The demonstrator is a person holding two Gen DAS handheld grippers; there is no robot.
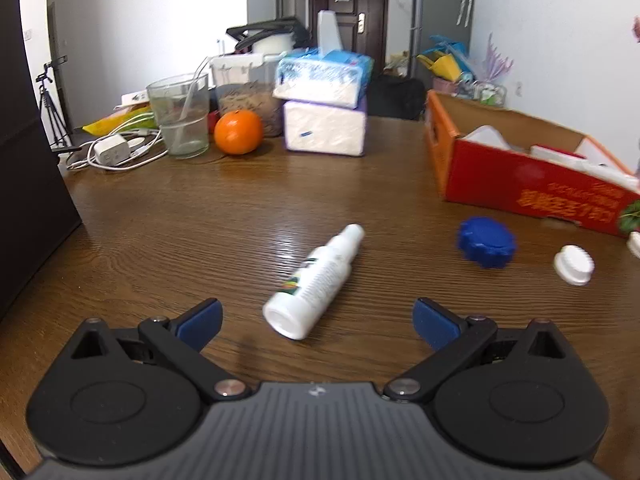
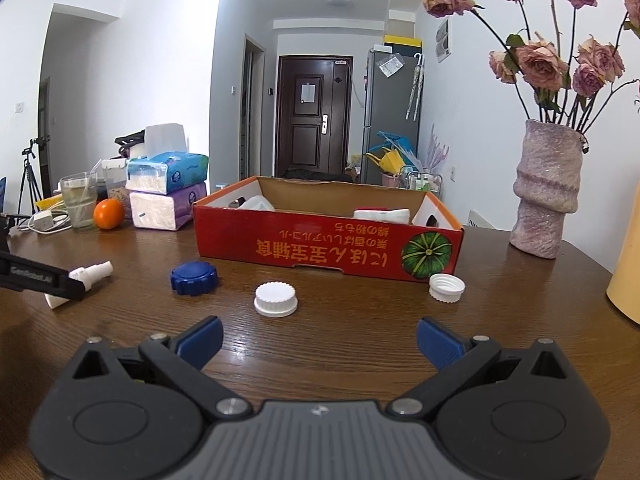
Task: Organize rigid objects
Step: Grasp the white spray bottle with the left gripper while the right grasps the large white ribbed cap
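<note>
A white spray bottle (image 1: pixel 316 280) lies on its side on the wooden table, its base just ahead of my open left gripper (image 1: pixel 318 322). It also shows in the right wrist view (image 2: pixel 82 278), partly behind the left gripper's finger. A blue lid (image 1: pixel 486 242) (image 2: pixel 194 278), a white cap (image 1: pixel 574 264) (image 2: pixel 275 299) and a second white cap (image 2: pixel 447 287) lie in front of the red cardboard box (image 1: pixel 532 190) (image 2: pixel 328 250), which holds white items. My right gripper (image 2: pixel 320 342) is open and empty, just short of the white cap.
At the back left stand stacked tissue packs (image 1: pixel 326 104) (image 2: pixel 168 196), an orange (image 1: pixel 238 132) (image 2: pixel 109 213), a glass (image 1: pixel 180 118) and a charger with cables (image 1: pixel 114 152). A vase of dried roses (image 2: pixel 546 196) stands right of the box. A yellow object (image 2: pixel 624 280) is at the right edge.
</note>
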